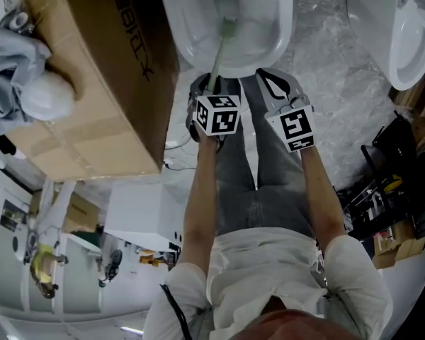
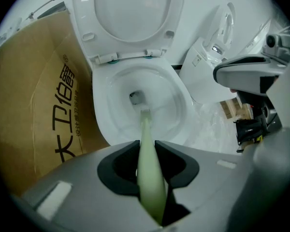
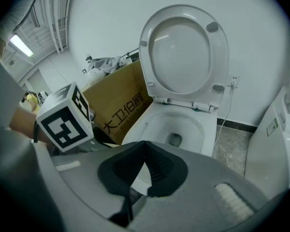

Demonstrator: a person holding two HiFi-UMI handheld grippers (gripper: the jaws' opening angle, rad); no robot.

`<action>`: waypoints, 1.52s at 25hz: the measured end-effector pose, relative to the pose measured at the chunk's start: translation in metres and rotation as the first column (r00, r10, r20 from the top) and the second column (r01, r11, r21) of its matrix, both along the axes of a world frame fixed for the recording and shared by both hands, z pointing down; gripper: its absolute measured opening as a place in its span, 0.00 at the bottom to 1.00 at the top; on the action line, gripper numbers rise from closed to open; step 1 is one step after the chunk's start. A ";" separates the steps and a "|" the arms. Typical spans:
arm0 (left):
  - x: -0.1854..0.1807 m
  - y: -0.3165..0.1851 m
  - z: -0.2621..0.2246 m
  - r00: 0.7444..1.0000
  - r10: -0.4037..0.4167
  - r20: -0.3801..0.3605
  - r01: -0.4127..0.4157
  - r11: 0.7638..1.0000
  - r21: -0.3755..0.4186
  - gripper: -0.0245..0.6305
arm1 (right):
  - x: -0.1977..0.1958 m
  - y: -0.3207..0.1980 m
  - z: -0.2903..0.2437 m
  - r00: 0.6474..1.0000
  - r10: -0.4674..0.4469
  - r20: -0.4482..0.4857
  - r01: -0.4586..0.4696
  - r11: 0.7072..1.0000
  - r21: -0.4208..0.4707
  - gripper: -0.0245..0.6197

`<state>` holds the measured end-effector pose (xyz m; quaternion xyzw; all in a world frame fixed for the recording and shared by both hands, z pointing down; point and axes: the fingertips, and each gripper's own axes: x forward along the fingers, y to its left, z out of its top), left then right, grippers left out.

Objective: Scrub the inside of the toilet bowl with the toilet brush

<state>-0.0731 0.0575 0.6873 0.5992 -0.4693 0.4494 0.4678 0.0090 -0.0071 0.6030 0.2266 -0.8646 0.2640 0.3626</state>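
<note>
Pale-green toilet brush (image 2: pixel 150 178): its handle is clamped between the dark pads of the left gripper (image 2: pixel 147 151) and runs straight out ahead of the jaws, sloping down into the bowl.
Left gripper: closed tight on the brush handle. In the head view it (image 1: pixel 204 89) sits just short of the bowl's front rim, with its marker cube (image 1: pixel 218 113) facing up.
Right gripper (image 3: pixel 144 170): jaw tips meet and nothing is held between them. It (image 1: pixel 273 83) lies just to the right of the left gripper, side by side and apart from it, and also points at the bowl.
Brush head (image 2: pixel 144 111): pale bristles well ahead of the left gripper, low inside the bowl at the near edge of the dark drain opening (image 2: pixel 137 98).
Toilet bowl (image 2: pixel 106 110): white, directly ahead of and below both grippers.
Seat and lid (image 3: pixel 188 52): raised upright beyond the bowl, on the far side from both grippers.
Cardboard box (image 2: pixel 34 105): brown with black printed characters, left of the left gripper and close against the bowl's left side. Crumpled grey cloth (image 1: pixel 7 55) lies on top.
Floor (image 1: pixel 340 69): grey marbled tile, ahead and right of the right gripper.
Second white toilet (image 1: pixel 411 41): farther right of the right gripper, well apart.
</note>
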 end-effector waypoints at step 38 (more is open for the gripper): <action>-0.013 -0.094 0.093 0.992 0.066 0.112 -0.059 0.996 -0.064 0.21 | 0.017 -0.038 0.020 1.000 0.010 -0.002 -0.011 1.000 -0.028 0.04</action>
